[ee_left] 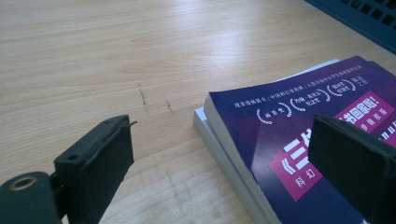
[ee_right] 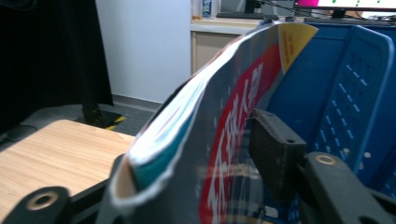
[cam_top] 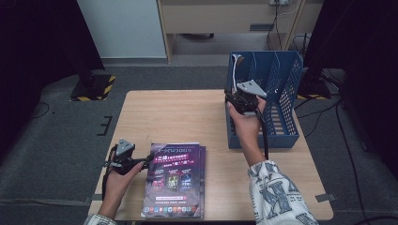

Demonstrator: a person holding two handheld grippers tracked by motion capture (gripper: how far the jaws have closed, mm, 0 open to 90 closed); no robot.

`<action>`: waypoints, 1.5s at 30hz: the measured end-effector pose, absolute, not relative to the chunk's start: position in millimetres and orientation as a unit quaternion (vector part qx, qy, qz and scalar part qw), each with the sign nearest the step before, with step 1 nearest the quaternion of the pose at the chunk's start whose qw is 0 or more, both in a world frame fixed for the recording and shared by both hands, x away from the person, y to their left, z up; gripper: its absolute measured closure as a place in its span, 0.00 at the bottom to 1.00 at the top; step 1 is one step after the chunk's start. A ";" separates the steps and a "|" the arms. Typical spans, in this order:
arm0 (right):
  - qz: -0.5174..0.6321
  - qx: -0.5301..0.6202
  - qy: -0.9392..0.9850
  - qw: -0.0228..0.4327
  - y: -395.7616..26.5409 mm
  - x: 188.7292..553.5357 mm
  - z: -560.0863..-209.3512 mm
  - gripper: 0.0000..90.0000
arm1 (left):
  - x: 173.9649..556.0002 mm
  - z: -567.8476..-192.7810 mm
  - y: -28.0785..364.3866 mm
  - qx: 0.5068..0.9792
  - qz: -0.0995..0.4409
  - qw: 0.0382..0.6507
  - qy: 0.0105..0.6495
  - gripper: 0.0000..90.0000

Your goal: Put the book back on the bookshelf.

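At the far right corner of the table [cam_top: 141,108] stands a blue perforated file rack [cam_top: 281,84], its slots open upward, with one magazine [ee_right: 219,121] standing on edge in its leftmost slot. The right gripper [cam_top: 241,96] sits at this magazine; in the right gripper view its jaws stand on either side of the curved cover, parted and apparently no longer pressing, though the left pad is hidden behind the pages, so contact there cannot be told. Item condition: thin, soft-covered, bowing to one side under its own weight; light, glossy, likely to slide between pads and to flop if let go high up. Best taken near the spine or low on the bound edge, where the pages are stiffest. At the near edge of the table, left of centre, lies a flat stack of purple-covered magazines [cam_top: 174,180], at least two, the lower one offset slightly to the right. The left gripper [cam_top: 141,162] rests at the stack's left edge; in the left gripper view its jaws stand wide apart, holding nothing, one pad [ee_left: 109,163] over bare wood, the other over the top cover [ee_left: 299,126]. A slim, limp stack; a grip across the bound edge of the top copy would probably lift it singly.
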State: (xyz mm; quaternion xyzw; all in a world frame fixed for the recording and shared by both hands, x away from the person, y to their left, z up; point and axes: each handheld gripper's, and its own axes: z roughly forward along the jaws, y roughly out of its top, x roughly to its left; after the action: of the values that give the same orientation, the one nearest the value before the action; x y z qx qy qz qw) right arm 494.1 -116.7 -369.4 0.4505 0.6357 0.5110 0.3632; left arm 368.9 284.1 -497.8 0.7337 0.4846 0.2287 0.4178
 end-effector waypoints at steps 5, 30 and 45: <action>0.514 0.449 0.637 0.358 -117.2 491.7 -368.5 0.43 | 368.9 -497.5 283.8 0.734 0.230 0.418 0.484 0.07; 0.517 0.437 0.655 0.335 -116.4 473.6 -376.4 0.15 | 368.7 -497.5 283.3 0.735 0.230 0.417 0.482 0.07; 0.522 0.419 0.682 0.294 -133.4 438.5 -397.6 0.15 | 368.4 -497.5 281.8 0.741 0.235 0.410 0.478 0.07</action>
State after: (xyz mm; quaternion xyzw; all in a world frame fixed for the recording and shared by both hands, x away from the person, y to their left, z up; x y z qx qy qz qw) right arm 438.5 -133.4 -397.6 0.4191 0.6821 0.5224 0.2936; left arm 368.4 281.8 -497.5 0.7407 0.4776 0.2346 0.4101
